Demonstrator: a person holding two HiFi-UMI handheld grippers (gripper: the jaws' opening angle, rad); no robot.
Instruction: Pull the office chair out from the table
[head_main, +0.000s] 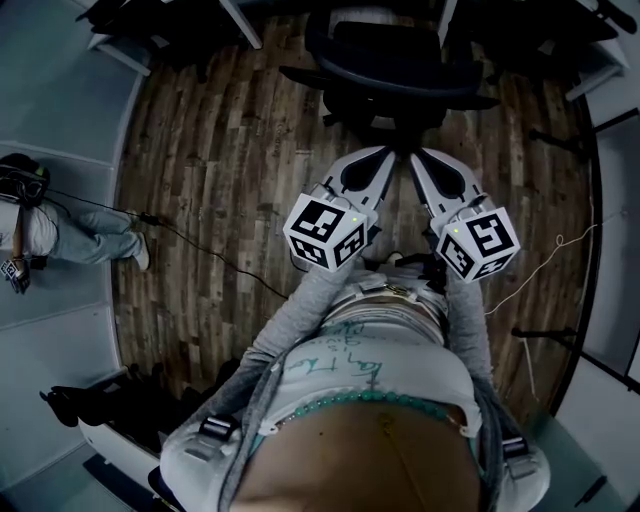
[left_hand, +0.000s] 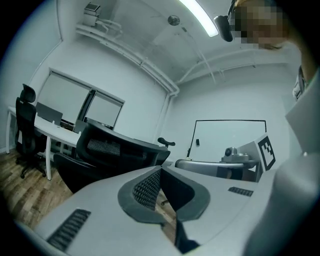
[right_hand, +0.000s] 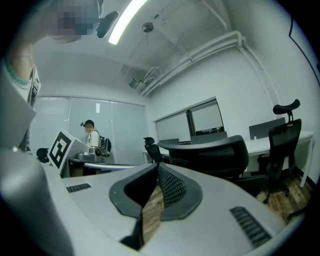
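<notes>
Straight ahead of us on the wood floor stands the office chair, backrest our way, w/ the white table behind it — how much gap lies between them we can't tell. Both tongs are clenched on nothing: left gripper & right gripper point at the backrest, near it, not touching. That fits a chair already drawn clear and let go — or one awaiting a grip.

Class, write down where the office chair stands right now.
In the head view the office chair sits top centre, just ahead of the left gripper and right gripper, whose tips point at it.
</notes>
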